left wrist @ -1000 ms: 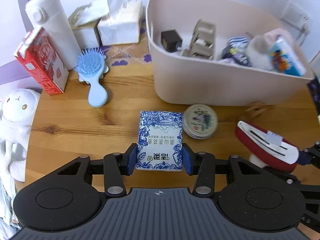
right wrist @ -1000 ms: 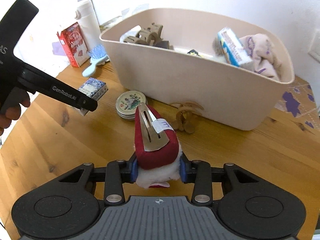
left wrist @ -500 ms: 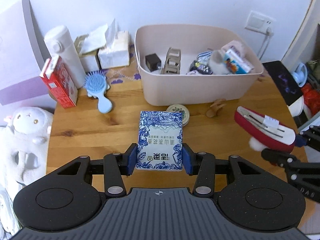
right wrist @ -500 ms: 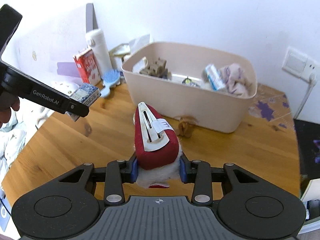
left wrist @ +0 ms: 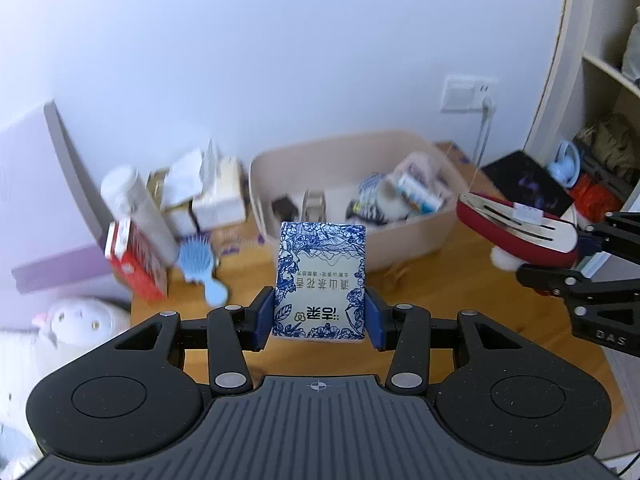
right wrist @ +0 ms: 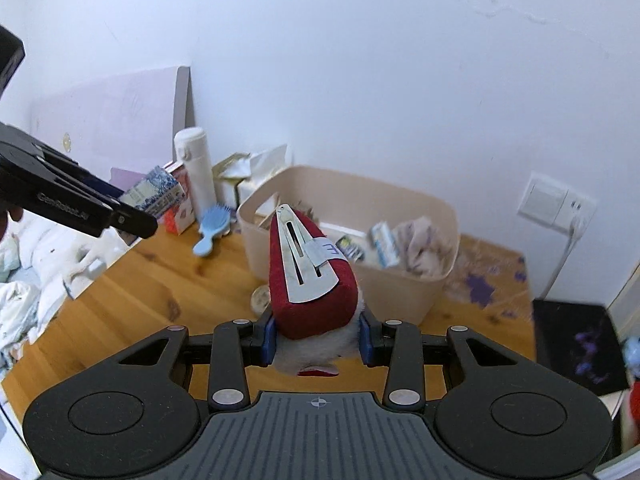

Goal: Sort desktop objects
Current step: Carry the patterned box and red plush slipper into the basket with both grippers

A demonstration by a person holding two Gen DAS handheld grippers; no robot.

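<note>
My left gripper (left wrist: 319, 322) is shut on a blue-and-white floral tissue pack (left wrist: 320, 276), held well above the wooden table (left wrist: 460, 288). The same pack (right wrist: 154, 192) shows at the left of the right wrist view, in the left gripper (right wrist: 132, 216). My right gripper (right wrist: 317, 338) is shut on a red felt hair clip with a metal snap and white fluff (right wrist: 310, 272); in the left wrist view the red hair clip (left wrist: 516, 226) hangs at the right. The beige bin (left wrist: 360, 208) with several items inside stands behind and below both.
By the wall at the left are a white flask (left wrist: 136, 208), a red carton (left wrist: 136, 264), a blue hairbrush (left wrist: 200, 268) and tissue boxes (left wrist: 212, 196). A round tin (right wrist: 261, 298) lies in front of the bin. A white plush toy (left wrist: 80, 320) sits off the table's left edge.
Both grippers have risen with their loads, so the table and bin look smaller and farther below. The tissue pack and hair clip stay gripped.
</note>
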